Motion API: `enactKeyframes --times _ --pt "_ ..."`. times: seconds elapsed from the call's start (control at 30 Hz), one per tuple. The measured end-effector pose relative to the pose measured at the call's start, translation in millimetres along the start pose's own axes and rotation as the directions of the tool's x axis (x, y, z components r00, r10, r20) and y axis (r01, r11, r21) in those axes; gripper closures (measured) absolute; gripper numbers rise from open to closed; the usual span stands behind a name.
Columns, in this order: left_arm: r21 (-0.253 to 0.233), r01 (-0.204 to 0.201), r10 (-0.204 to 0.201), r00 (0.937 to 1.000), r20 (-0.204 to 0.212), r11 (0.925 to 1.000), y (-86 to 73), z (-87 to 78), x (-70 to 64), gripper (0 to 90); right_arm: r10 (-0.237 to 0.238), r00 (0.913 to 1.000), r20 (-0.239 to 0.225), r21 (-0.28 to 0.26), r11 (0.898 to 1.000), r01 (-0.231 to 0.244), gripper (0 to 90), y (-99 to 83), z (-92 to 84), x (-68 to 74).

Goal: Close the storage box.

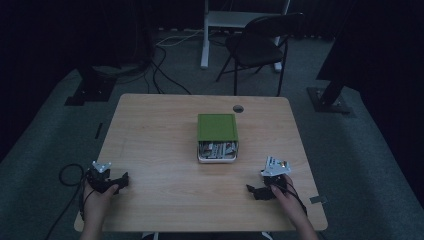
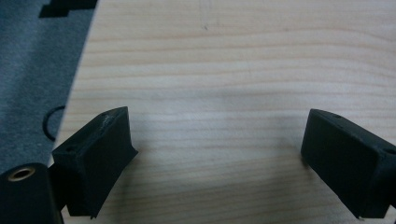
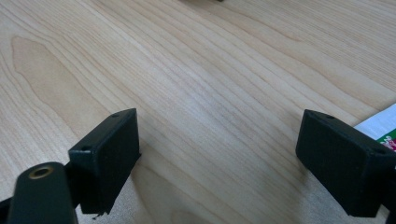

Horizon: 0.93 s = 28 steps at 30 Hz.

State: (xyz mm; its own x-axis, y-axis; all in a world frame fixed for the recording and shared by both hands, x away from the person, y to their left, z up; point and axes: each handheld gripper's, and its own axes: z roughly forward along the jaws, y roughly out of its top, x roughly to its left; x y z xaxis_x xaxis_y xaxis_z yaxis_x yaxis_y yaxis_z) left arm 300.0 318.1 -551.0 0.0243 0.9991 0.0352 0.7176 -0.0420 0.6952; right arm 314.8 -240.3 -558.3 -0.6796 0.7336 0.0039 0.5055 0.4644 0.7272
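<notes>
A shallow white box (image 1: 217, 152) sits at the middle of the wooden table (image 1: 160, 130). Its green lid (image 1: 217, 127) is slid toward the far side, so printed packets show at the near end. My left gripper (image 1: 122, 180) rests near the front left corner, held in a hand, well apart from the box. Its jaws stand open over bare wood in the left gripper view (image 2: 219, 116). My right gripper (image 1: 255, 191) is at the front right and is also open with nothing between its jaws (image 3: 219, 116). A white printed corner (image 3: 380, 128) peeks in at the right edge of that view.
The table has a round cable hole (image 1: 238, 108) behind the box. A black folding chair (image 1: 260, 45) and a white desk leg (image 1: 205, 35) stand beyond the table. Cables (image 1: 165, 75) and black stand bases (image 1: 90, 92) lie on the grey carpet. The table's left edge (image 2: 74, 93) is close to the left gripper.
</notes>
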Motion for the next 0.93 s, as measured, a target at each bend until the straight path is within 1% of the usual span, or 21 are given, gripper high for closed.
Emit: enactKeyframes --times 0.07,0.1,0.13,0.27,0.43,0.6,0.93 --pt "0.0 0.0 0.0 1.0 -0.001 1.0 0.0 0.0 0.0 9.6 0.0 1.0 0.0 0.0 1.0 0.0 13.0 0.0 0.0 0.0" --pt "-0.001 0.008 -0.008 1.0 0.001 1.0 -0.4 0.2 0.2 9.6 0.0 1.0 0.0 0.0 1.0 0.0 12.9 0.0 0.0 0.0" --pt "-0.005 0.029 -0.029 0.9995 0.01 0.9996 -1.2 0.9 0.6 9.6 0.001 1.0 0.0 0.0 1.0 -0.001 13.0 0.0 0.0 0.0" --pt "-0.009 0.026 -0.025 0.9996 0.01 0.9996 -1.4 1.1 -0.4 9.6 0.0 1.0 0.0 0.0 1.0 0.0 13.0 0.0 0.0 0.0" --pt "-0.009 0.031 -0.031 0.9995 0.007 0.9995 -1.1 1.4 -2.2 9.6 0.0 1.0 0.0 0.0 1.0 0.0 12.9 0.0 0.0 0.0" --pt "-0.011 0.053 -0.053 0.9985 -0.015 0.9985 -2.3 0.3 -5.7 9.7 0.001 1.0 0.0 0.0 1.0 -0.001 12.9 0.0 0.0 0.0" --pt "-0.011 0.061 -0.061 0.9979 -0.021 0.9981 -2.0 0.5 -6.5 9.6 0.0 1.0 0.0 0.0 1.0 0.0 12.9 0.0 0.0 0.1"
